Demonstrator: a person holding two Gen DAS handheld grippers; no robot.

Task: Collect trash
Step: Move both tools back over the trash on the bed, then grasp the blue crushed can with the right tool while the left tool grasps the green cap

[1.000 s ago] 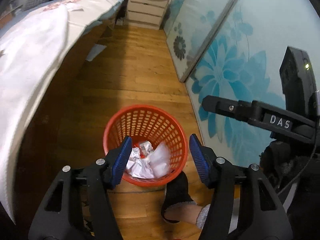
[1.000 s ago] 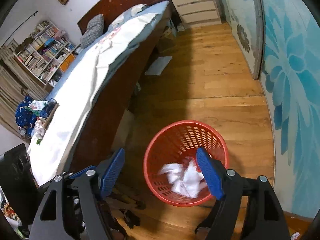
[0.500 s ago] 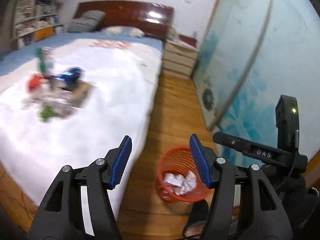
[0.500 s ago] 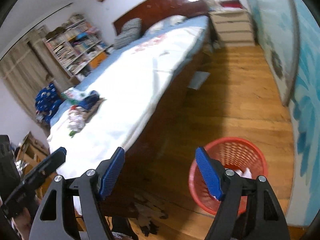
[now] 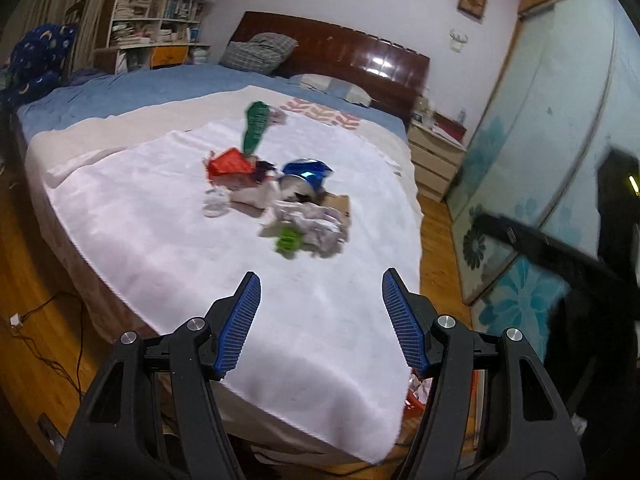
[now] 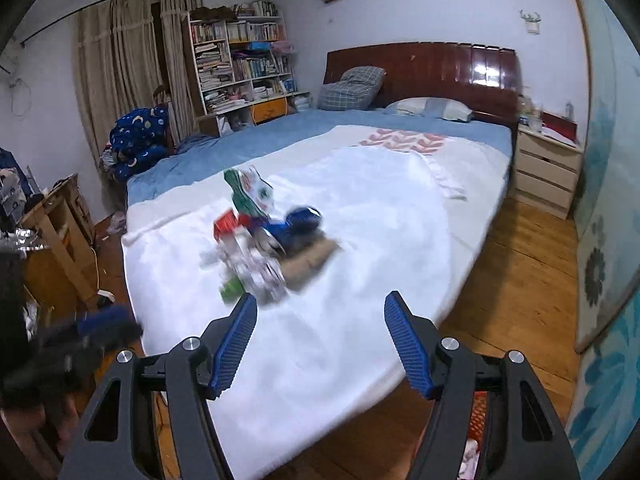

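A pile of trash lies on the white sheet in the middle of the bed: a green packet, a red wrapper, a crushed blue can, crumpled paper and a cardboard piece. The pile also shows in the right wrist view. My left gripper is open and empty, above the bed's near end, short of the pile. My right gripper is open and empty, above the bed's near corner. A sliver of the red basket with paper shows below the bed's corner, and in the right wrist view.
The bed has a dark wooden headboard and pillows. A white nightstand stands at its right. A floral sliding door lines the right wall. Bookshelves and a wooden desk stand left. Wooden floor runs beside the bed.
Both grippers have swung up and left from over the red basket to face the bed and its trash pile. Both have stayed open and empty.
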